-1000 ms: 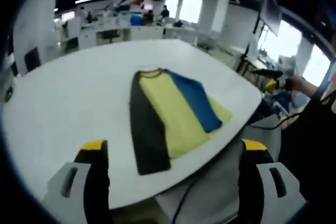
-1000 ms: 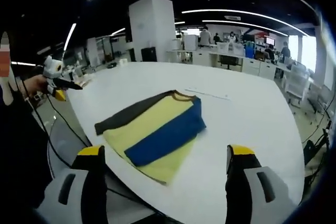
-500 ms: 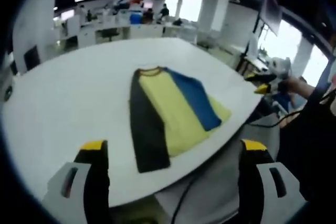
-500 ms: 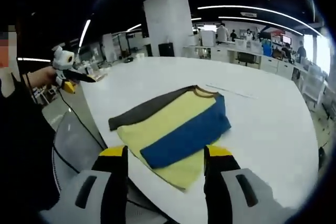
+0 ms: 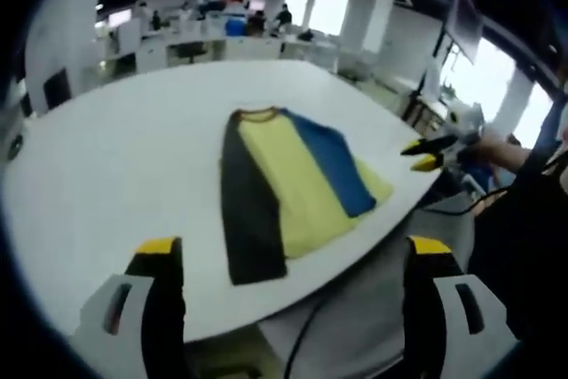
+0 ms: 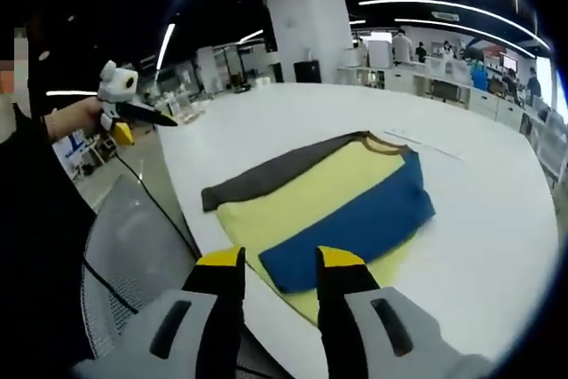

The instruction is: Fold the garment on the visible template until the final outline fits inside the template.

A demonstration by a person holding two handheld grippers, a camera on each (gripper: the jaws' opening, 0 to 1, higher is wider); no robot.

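Note:
The garment lies flat on the white table, near its front edge. It has a yellow body, a blue sleeve folded across it, a dark grey sleeve along one side and a brown collar. My left gripper hangs short of the table edge, open wide with nothing between its jaws. In the right gripper view the garment is just beyond my right gripper, whose jaws stand close together but apart, holding nothing. A hand holds the right gripper off the table's right edge, and the left gripper shows at the left.
A thin faint line marks the table beyond the collar. A grey mesh chair and a black cable stand beside the table edge. Desks, a white pillar and people are far behind.
The right gripper's jaws have drawn much closer together, and it has moved nearer the garment. In the left gripper view the right gripper has come in toward the table edge.

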